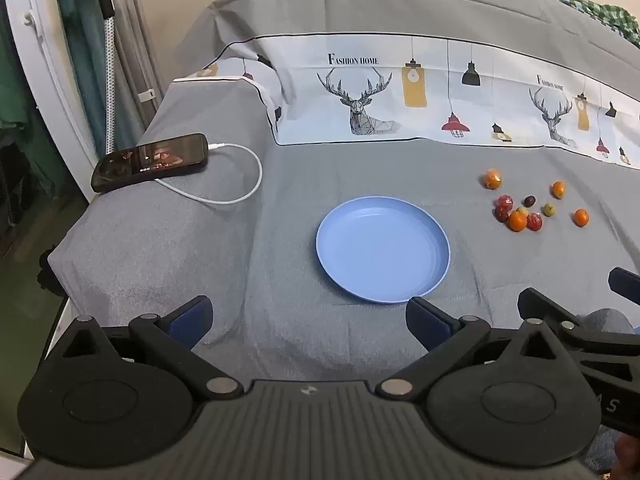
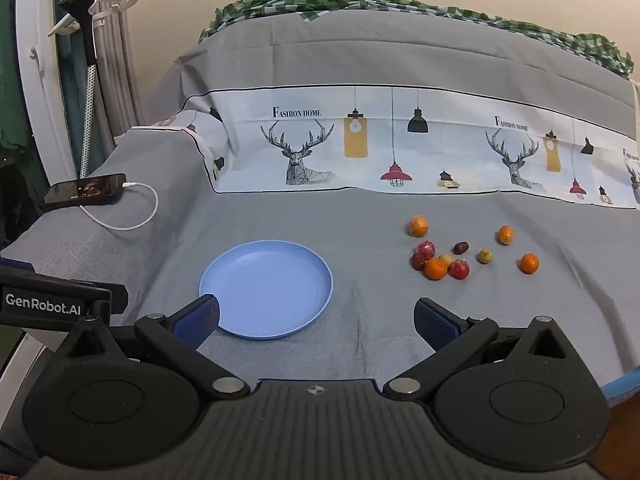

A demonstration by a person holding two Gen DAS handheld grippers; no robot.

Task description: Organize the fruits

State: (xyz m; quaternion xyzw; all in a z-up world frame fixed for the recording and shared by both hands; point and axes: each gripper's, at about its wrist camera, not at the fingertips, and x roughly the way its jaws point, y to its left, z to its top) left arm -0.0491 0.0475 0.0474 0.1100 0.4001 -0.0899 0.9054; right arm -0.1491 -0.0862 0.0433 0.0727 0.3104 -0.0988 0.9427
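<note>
**Plate bare, fruit loose on a soft bed: watch for rolling**

You are working over a grey bedsheet point(image 2: 360, 220) that sags and creases, so nothing round will sit reliably where you leave it. The blue plate point(image 2: 316, 280) lies flat near the middle with nothing in it. Your left gripper point(image 1: 308, 316) hovers just short of the plate's near rim, jaws spread wide and holding nothing; your right gripper point(image 2: 316, 320) is likewise wide and unloaded, its left finger overlapping the plate's edge in view.

The phone point(image 1: 152, 160) and its white cable point(image 1: 240, 184) lie off to the left, well apart from the work.

The fruits point(image 2: 440, 260) sit to the right of the plate: a tight cluster of red and orange pieces, with a few scattered strays.

The risk, as I judge it, is the cluster. Close on one piece there and a finger will likely nudge its touching neighbours away. Pressing the sheet could also tip fruit towards the dent. Start with an isolated orange point(image 2: 529, 263).
</note>
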